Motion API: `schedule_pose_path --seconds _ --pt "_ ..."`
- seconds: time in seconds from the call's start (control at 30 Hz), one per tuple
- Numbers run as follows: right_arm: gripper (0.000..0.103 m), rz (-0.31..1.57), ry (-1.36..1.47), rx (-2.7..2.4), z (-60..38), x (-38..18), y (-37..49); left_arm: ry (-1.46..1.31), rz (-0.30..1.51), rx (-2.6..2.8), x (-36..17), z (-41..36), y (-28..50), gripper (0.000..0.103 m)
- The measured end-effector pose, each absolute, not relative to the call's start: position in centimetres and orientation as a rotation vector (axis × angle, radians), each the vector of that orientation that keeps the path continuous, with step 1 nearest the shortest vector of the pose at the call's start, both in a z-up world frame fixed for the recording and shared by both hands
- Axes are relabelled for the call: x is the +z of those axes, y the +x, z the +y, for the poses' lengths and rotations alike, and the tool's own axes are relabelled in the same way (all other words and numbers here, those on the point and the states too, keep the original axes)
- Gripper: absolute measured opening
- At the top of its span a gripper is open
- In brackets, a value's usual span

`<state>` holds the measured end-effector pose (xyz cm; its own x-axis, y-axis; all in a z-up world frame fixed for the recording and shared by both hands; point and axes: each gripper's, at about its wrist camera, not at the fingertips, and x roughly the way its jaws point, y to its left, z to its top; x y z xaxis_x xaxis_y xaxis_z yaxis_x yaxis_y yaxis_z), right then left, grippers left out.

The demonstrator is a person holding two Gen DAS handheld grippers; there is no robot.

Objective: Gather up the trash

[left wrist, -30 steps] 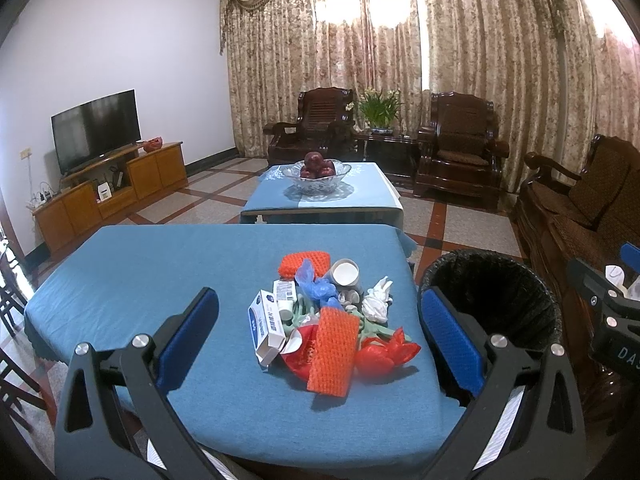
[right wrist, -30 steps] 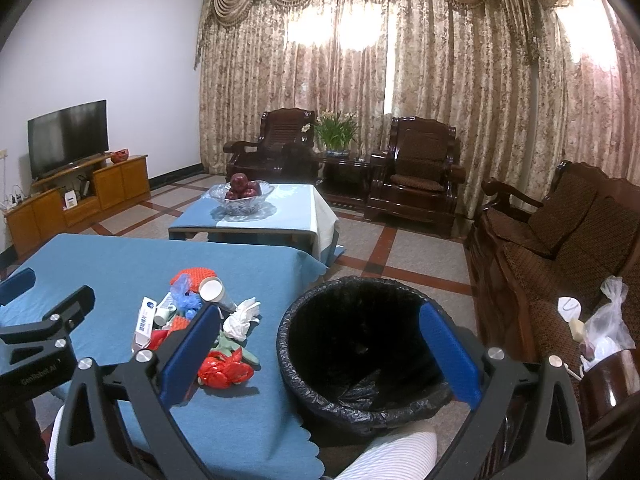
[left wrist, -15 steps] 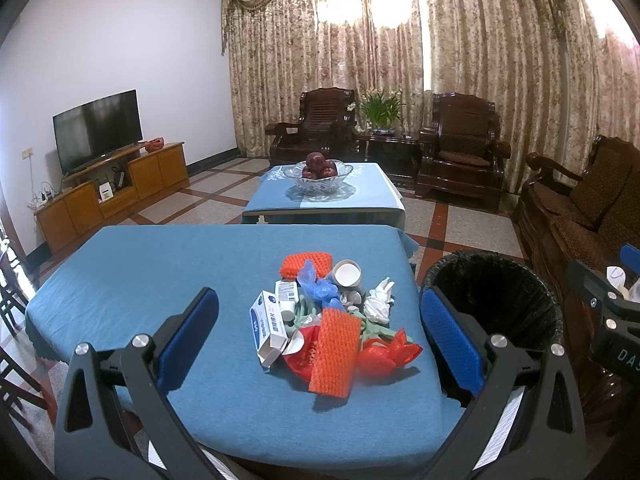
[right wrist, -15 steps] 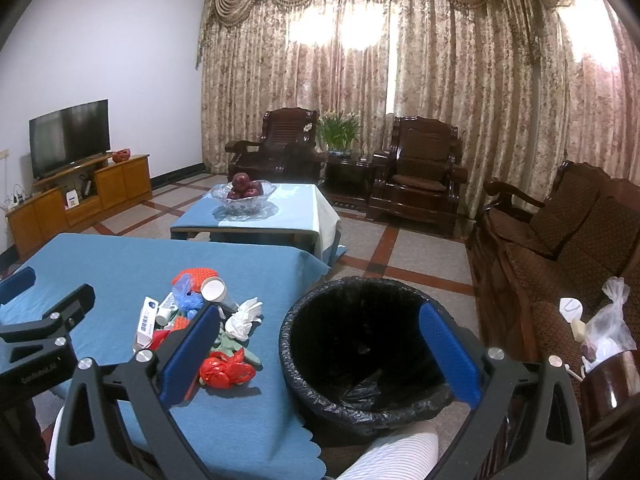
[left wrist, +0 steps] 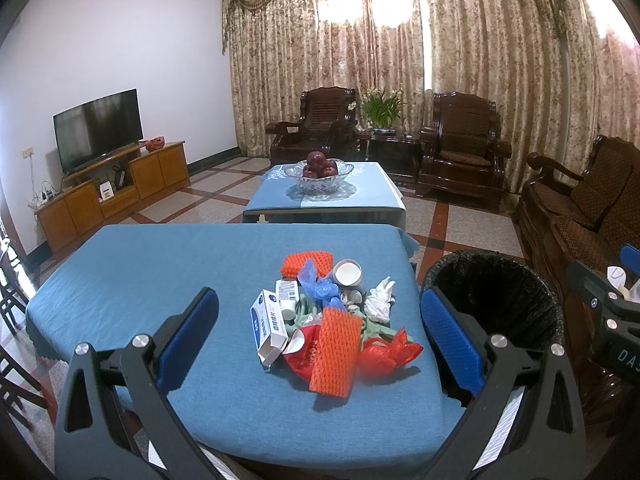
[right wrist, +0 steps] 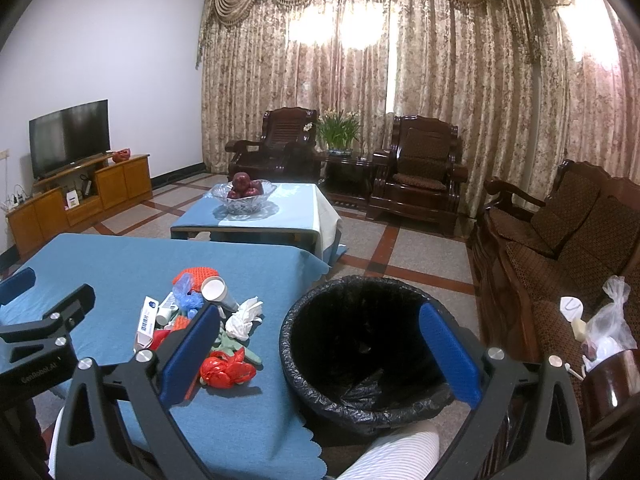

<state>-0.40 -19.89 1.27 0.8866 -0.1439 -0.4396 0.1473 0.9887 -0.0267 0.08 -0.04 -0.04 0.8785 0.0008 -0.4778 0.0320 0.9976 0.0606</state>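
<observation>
A pile of trash lies on the blue-clothed table (left wrist: 140,280): an orange foam net (left wrist: 334,350), a white and blue box (left wrist: 267,326), a paper cup (left wrist: 348,274), a crumpled white tissue (left wrist: 378,304), a blue plastic bag (left wrist: 318,286) and red plastic wrap (left wrist: 386,354). The pile also shows in the right wrist view (right wrist: 208,320). A bin with a black liner (right wrist: 360,344) stands on the floor right of the table. My left gripper (left wrist: 320,340) is open above the pile, holding nothing. My right gripper (right wrist: 320,356) is open over the bin's near left rim, empty.
A second blue-clothed table with a glass bowl of red fruit (left wrist: 318,174) stands behind. Dark wooden armchairs (left wrist: 460,152) and a sofa (right wrist: 560,240) line the back and right. A TV on a wooden cabinet (left wrist: 100,184) stands at the left wall. A plastic bag (right wrist: 608,328) lies on the sofa.
Both grippers have drifted very slightly; the views shifted a little. Both stay open and the trash has not moved.
</observation>
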Motion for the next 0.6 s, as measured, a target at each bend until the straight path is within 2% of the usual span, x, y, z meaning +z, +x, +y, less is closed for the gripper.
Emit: schedule_pose_path --seconds 0.6 --pt "0.097 0.46 0.005 -0.149 -19.71 1.5 -0.3 0.067 0.499 -0.016 -0.04 -0.03 0.08 0.098"
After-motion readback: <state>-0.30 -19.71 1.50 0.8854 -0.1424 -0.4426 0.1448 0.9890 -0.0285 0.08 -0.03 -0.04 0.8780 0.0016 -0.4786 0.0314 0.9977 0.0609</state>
